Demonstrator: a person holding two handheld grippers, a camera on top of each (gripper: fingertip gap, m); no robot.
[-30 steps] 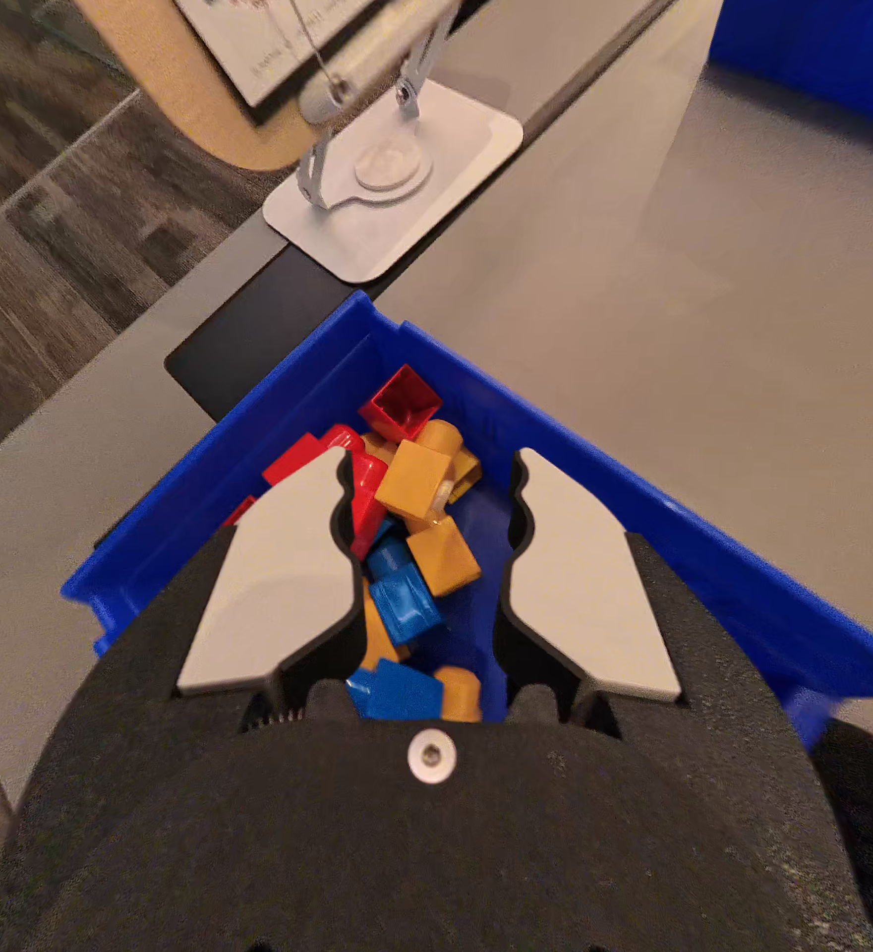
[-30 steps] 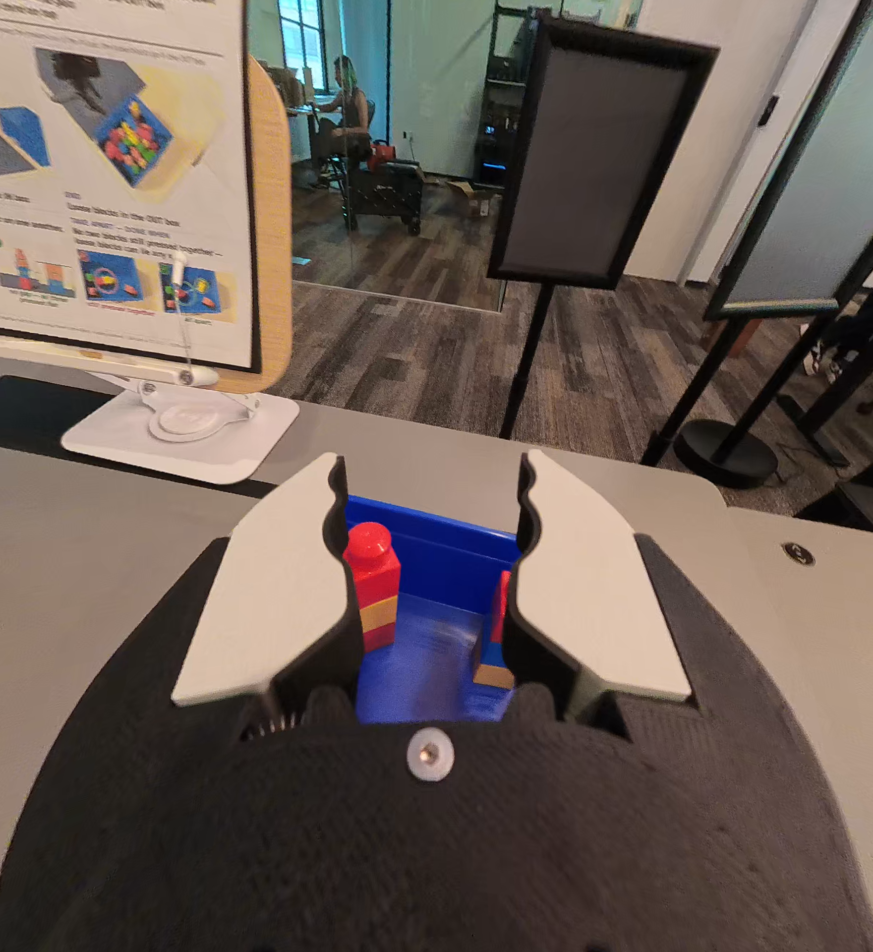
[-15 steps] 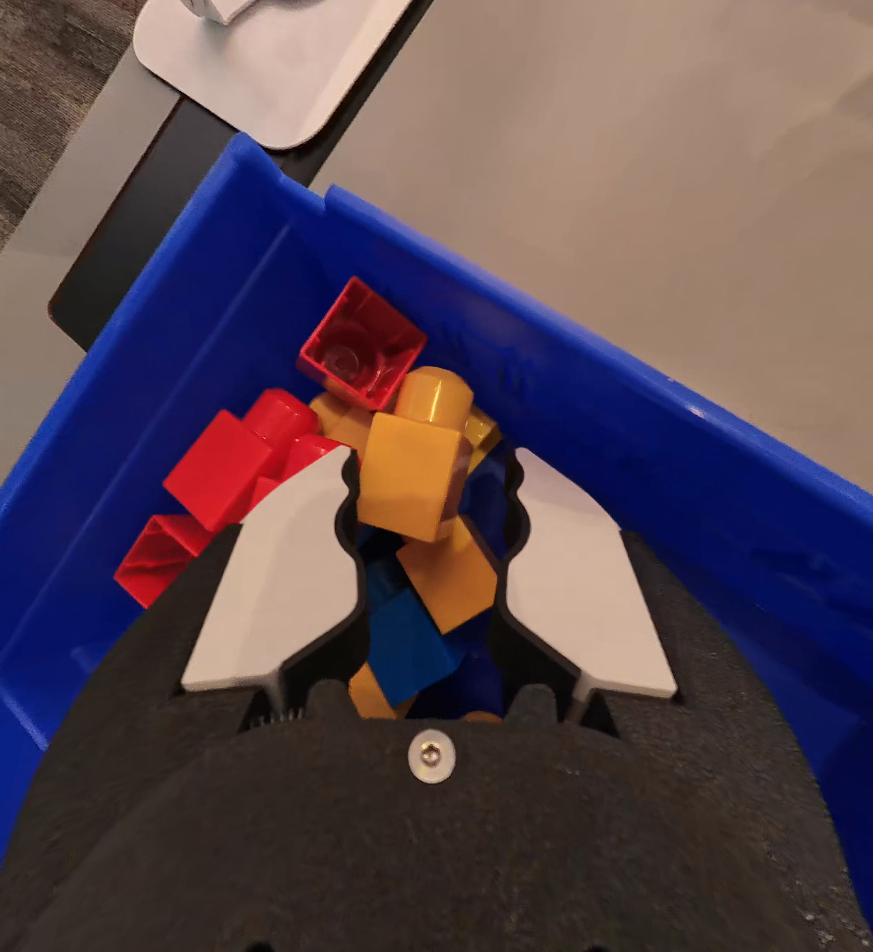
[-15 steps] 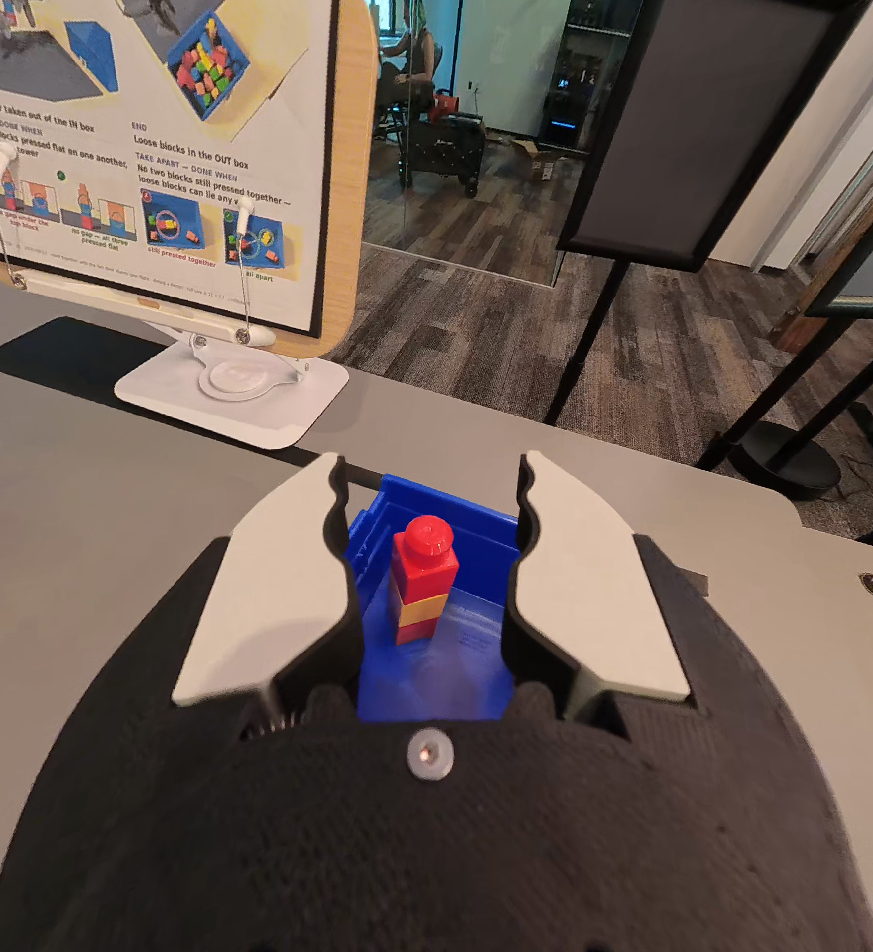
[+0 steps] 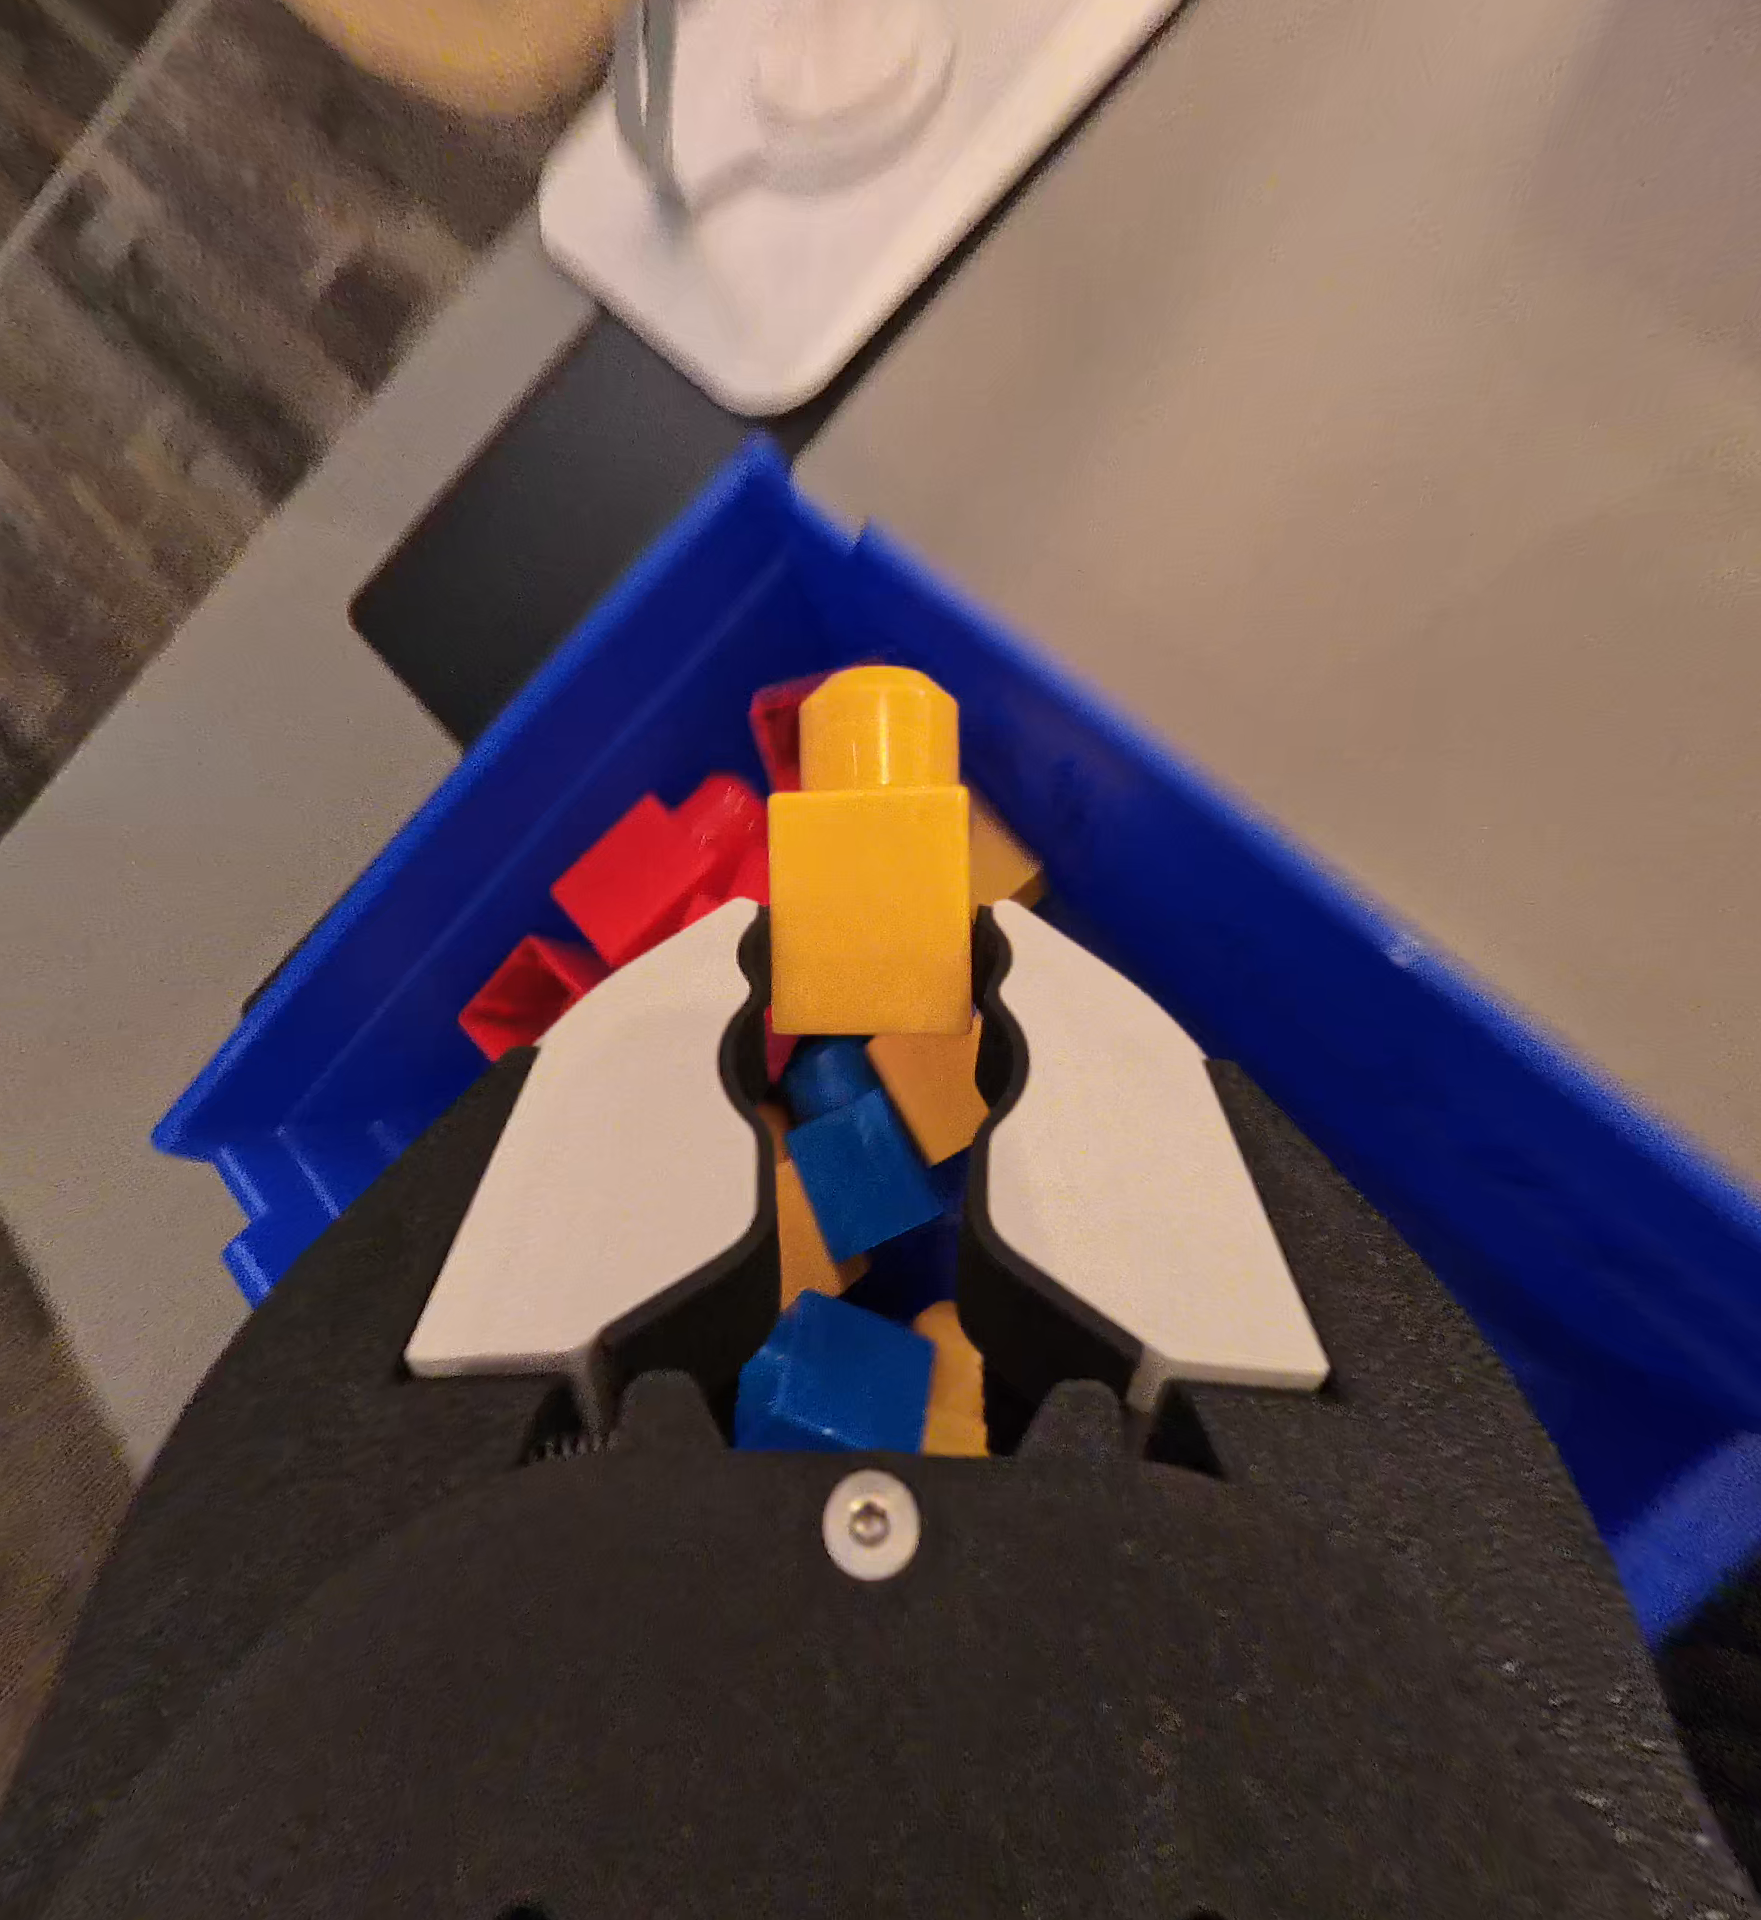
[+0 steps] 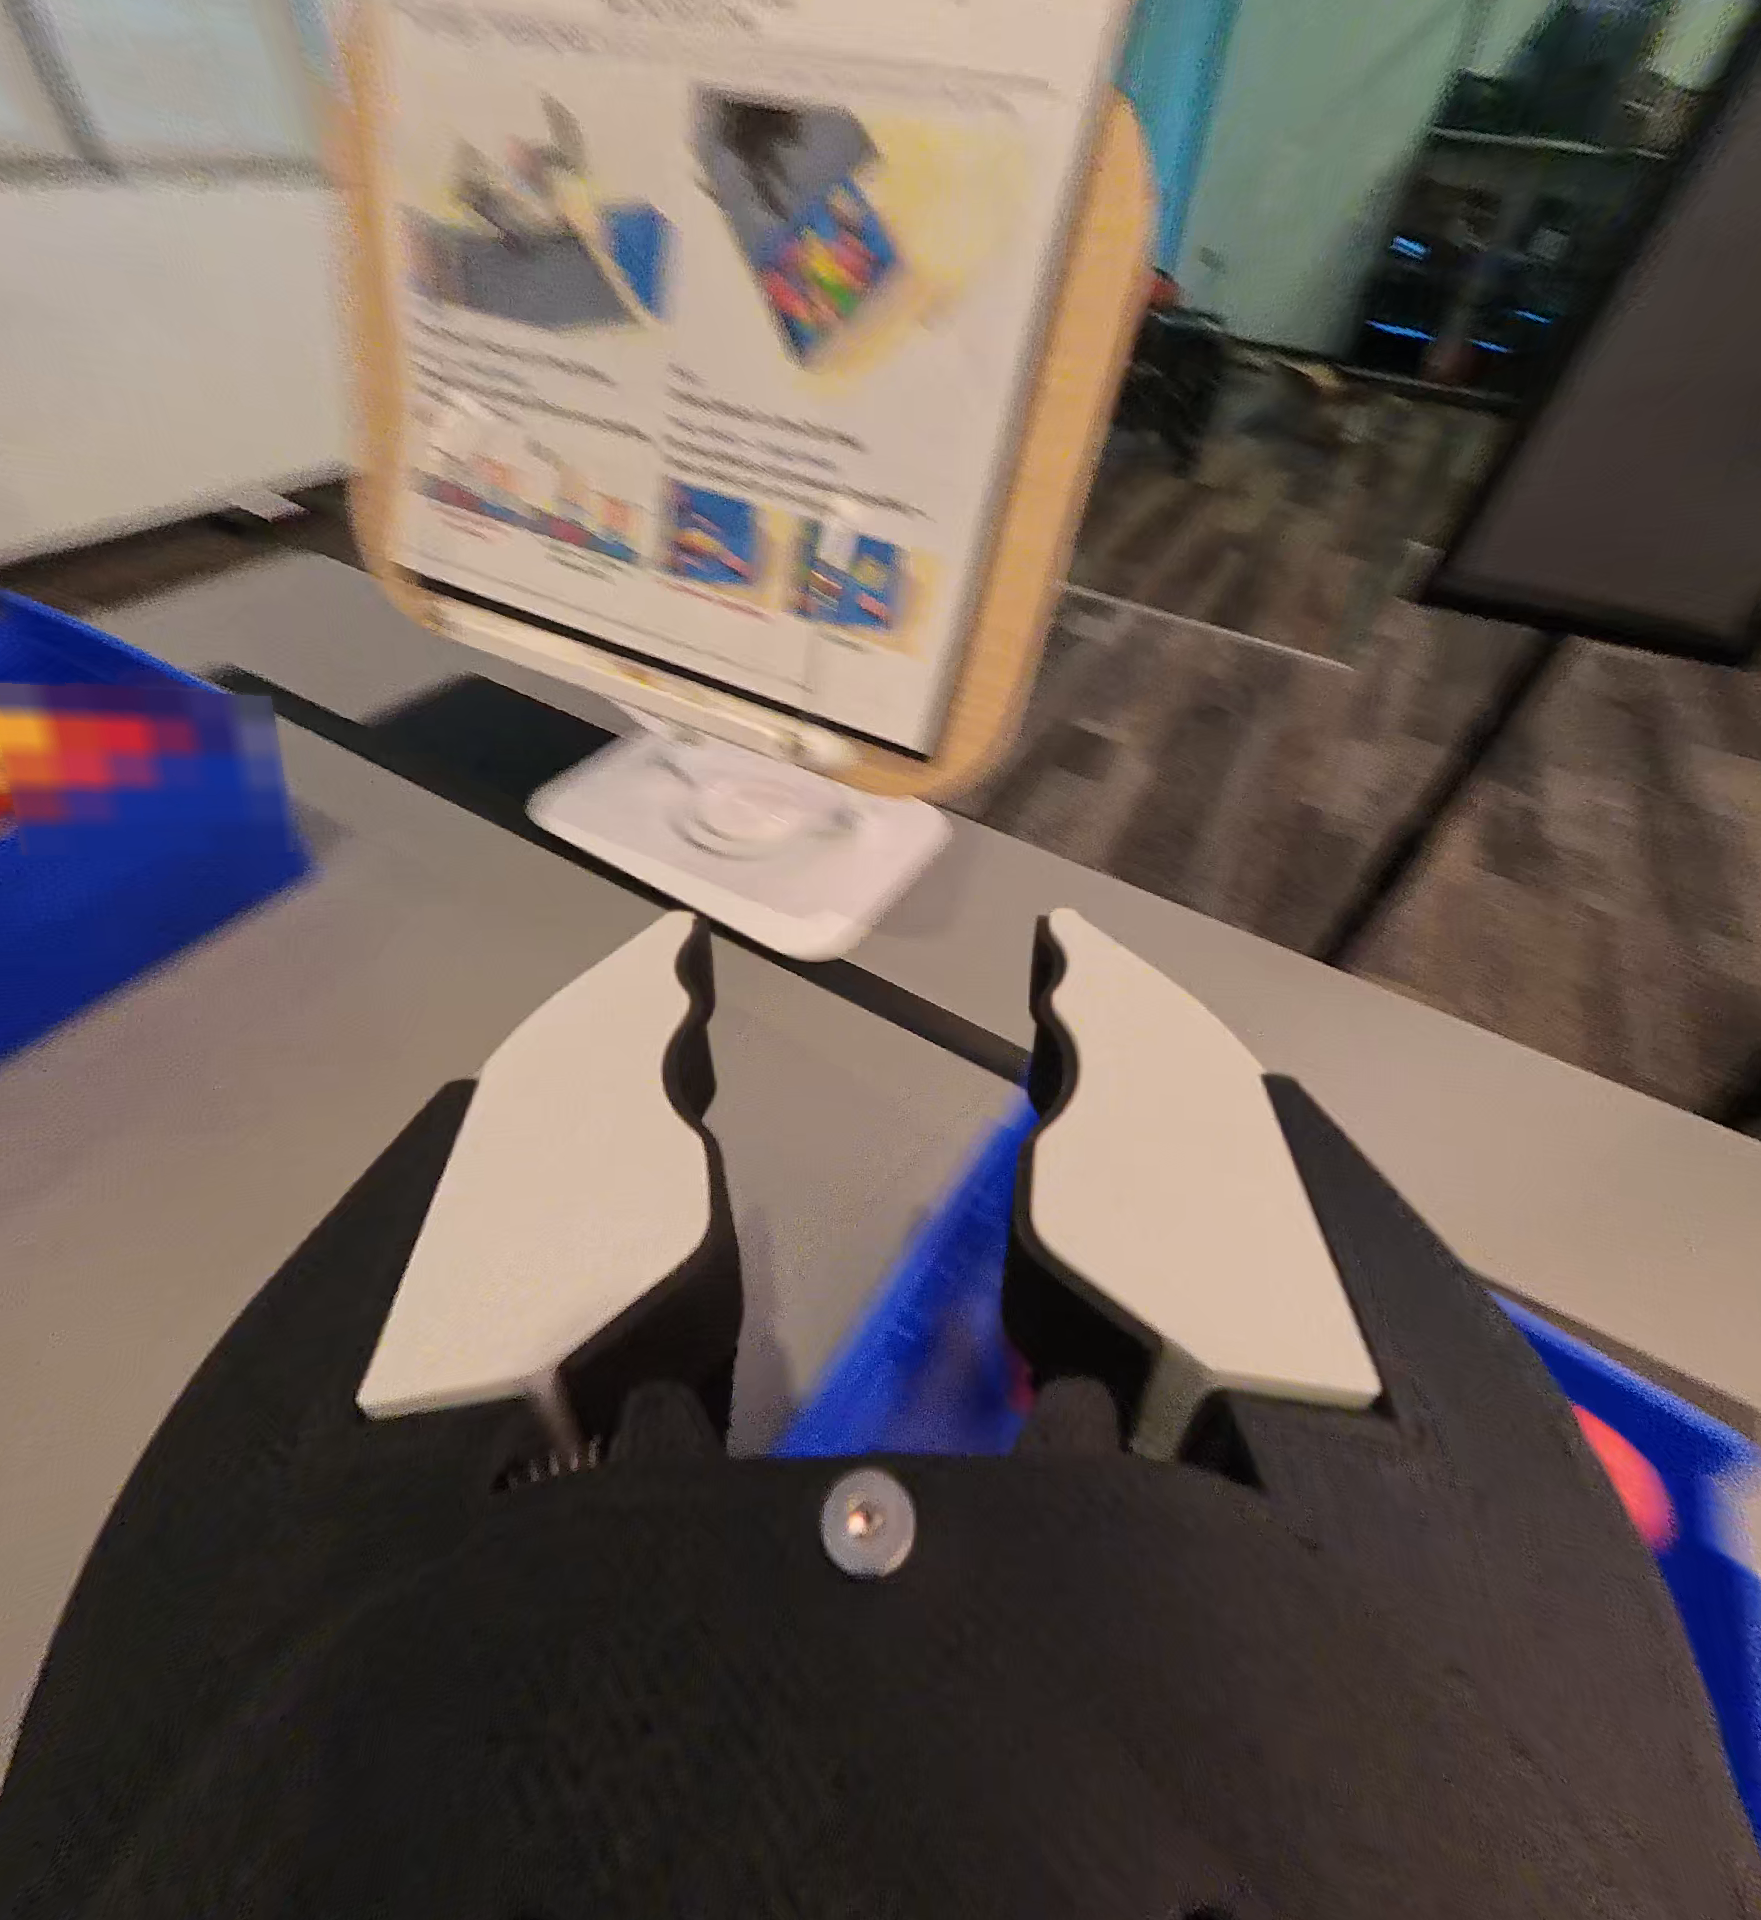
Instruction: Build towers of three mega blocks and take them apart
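Note:
In the left wrist view my left gripper [image 5: 868, 935] is shut on a yellow mega block [image 5: 868, 904], stud pointing away, held above a blue bin [image 5: 1219, 914] of loose red [image 5: 637, 883], blue [image 5: 860, 1174] and yellow blocks. In the right wrist view my right gripper [image 6: 863, 956] is open and empty above the grey table [image 6: 232, 1091]. A second blue bin [image 6: 897, 1340] lies under it, at its lower right, with something red [image 6: 1624, 1496] inside. The view is blurred by motion.
An instruction board on a white stand [image 6: 741, 821] sits at the table's back edge, also in the left wrist view [image 5: 814, 208]. The bin of loose blocks shows at the far left of the right wrist view [image 6: 76, 883]. The floor lies beyond the table. My hands' fingertips stand some 45 cm from each other.
My left gripper went down into the bin, shut on the yellow block and lifted it. My right gripper swung left, away from the red-topped tower in its bin, staying open.

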